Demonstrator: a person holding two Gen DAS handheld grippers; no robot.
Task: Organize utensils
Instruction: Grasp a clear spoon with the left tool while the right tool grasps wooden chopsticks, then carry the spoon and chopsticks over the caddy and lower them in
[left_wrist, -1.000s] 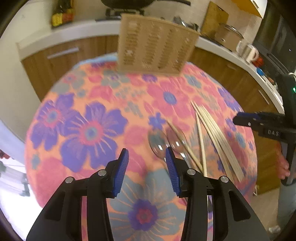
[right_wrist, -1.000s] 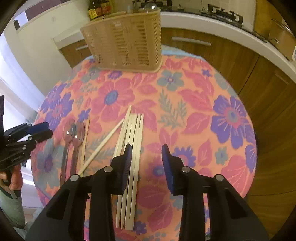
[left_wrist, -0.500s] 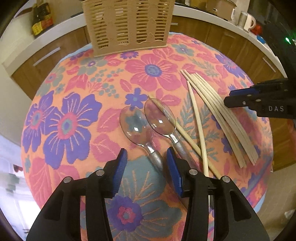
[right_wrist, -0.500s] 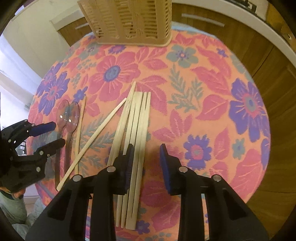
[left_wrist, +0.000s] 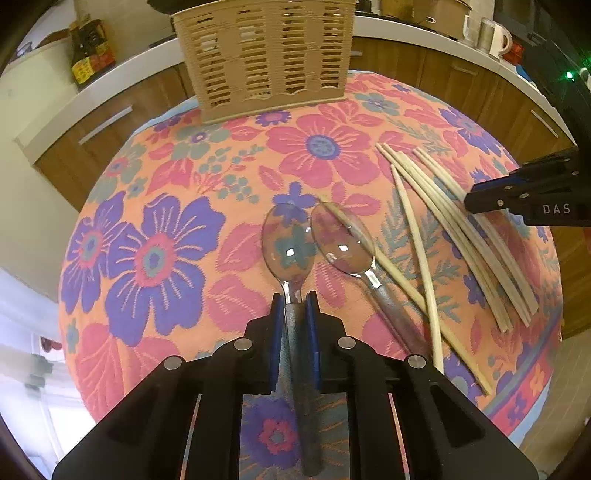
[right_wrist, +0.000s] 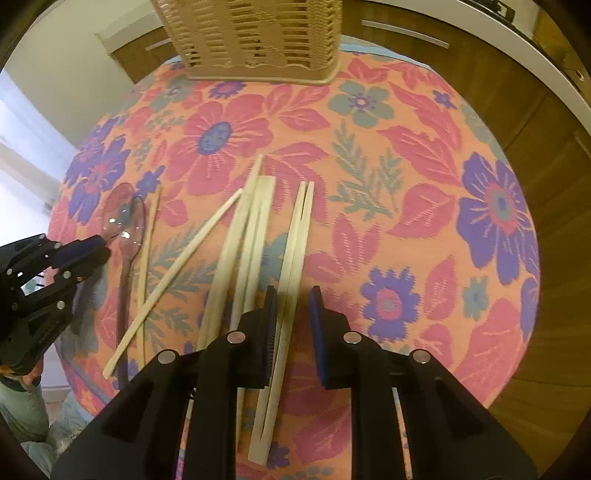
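Two clear plastic spoons lie side by side on the round flowered tablecloth (left_wrist: 147, 258). My left gripper (left_wrist: 294, 306) is closing, and its blue pads press both sides of the left spoon's (left_wrist: 288, 243) handle. The second spoon (left_wrist: 343, 240) lies free to its right, with one chopstick under its bowl. Several pale chopsticks (left_wrist: 461, 236) are spread further right. My right gripper (right_wrist: 294, 310) is closing around a pair of chopsticks (right_wrist: 299, 229); a gap shows at the right pad. The other chopsticks (right_wrist: 247, 240) lie left of it. A beige slotted utensil basket (right_wrist: 255, 33) stands at the table's far edge.
A wooden cabinet run with a white counter curves behind the table. It holds a dark sauce bottle (left_wrist: 88, 55) at the left and mugs (left_wrist: 495, 37) at the right. The cloth's right half (right_wrist: 443, 221) bears nothing. The table edge drops off close behind both grippers.
My left gripper came down over the left spoon and closed on its handle. My right gripper sank onto the chopsticks and its jaws narrowed; two chopsticks now lie apart from the bundle.
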